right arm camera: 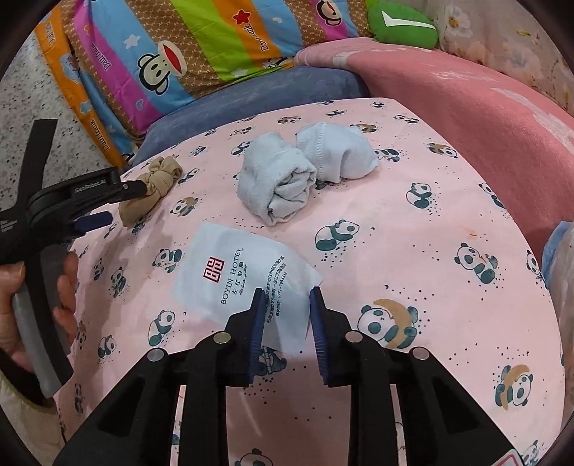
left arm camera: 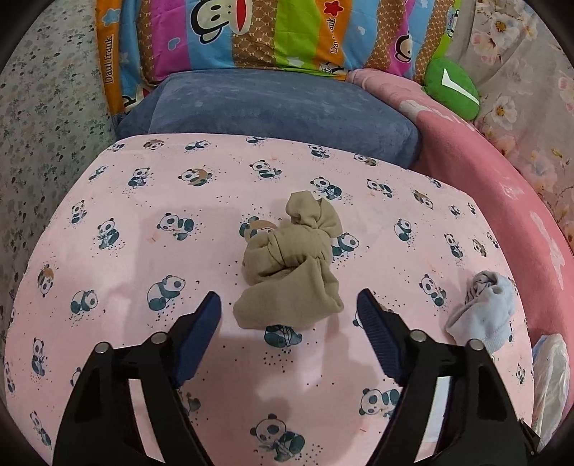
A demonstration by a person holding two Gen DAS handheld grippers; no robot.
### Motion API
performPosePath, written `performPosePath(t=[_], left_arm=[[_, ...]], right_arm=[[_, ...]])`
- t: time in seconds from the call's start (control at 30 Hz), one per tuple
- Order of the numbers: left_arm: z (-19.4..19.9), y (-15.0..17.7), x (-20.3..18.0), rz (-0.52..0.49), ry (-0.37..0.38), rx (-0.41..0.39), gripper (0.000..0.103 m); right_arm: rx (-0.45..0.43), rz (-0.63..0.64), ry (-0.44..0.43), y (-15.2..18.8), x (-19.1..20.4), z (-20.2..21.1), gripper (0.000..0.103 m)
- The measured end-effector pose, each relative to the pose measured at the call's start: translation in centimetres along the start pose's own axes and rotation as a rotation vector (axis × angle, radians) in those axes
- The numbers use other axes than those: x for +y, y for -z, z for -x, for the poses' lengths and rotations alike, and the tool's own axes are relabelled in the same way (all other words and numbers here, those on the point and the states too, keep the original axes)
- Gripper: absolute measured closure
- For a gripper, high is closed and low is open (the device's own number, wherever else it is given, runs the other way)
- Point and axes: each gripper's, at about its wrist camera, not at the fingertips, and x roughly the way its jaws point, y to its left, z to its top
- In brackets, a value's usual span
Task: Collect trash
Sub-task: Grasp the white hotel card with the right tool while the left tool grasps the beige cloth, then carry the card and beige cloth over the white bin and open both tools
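Note:
A knotted tan stocking (left arm camera: 290, 261) lies on the pink panda sheet (left arm camera: 143, 200). My left gripper (left arm camera: 288, 304) is open, its fingers on either side of the stocking's near end. In the right wrist view the stocking (right arm camera: 149, 190) lies at the left beside the left gripper (right arm camera: 118, 202). A white Boyin Hotel paper wrapper (right arm camera: 244, 279) lies flat on the sheet. My right gripper (right arm camera: 287, 297) is open, its fingers straddling the wrapper's near edge. Two rolled pale blue socks (right arm camera: 276, 179) (right arm camera: 337, 150) lie beyond it; one shows in the left wrist view (left arm camera: 484, 308).
A blue pillow (left arm camera: 280, 104), a striped cartoon quilt (left arm camera: 251, 32), a pink blanket (right arm camera: 466, 107) and a green cushion (left arm camera: 452, 86) lie at the back and right. A plastic bag (left arm camera: 552, 376) lies at the sheet's right edge.

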Motion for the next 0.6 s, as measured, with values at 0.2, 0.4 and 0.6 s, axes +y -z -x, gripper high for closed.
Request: performPosePath(t=[0.2,0.4,0.6], left_arm=[[-1.1,0.4,-0.3,0.001,0.036,0.038,0.089],[0.9,1.7,-1.6,-0.010,0.065,0.026,0.093],[4.1,4.1,-4.1,-0.033,0.100,0.021,0.093]], right_arm=[[-0.001,0.002,-0.009,0.2,0.3,0.2,0.092],[-0.026,-0.003,-0.019,0.4,0.6,1.7,0.094],[-0.072,-0.029,-0.034,0.4,0.1,4.5,0.094]])
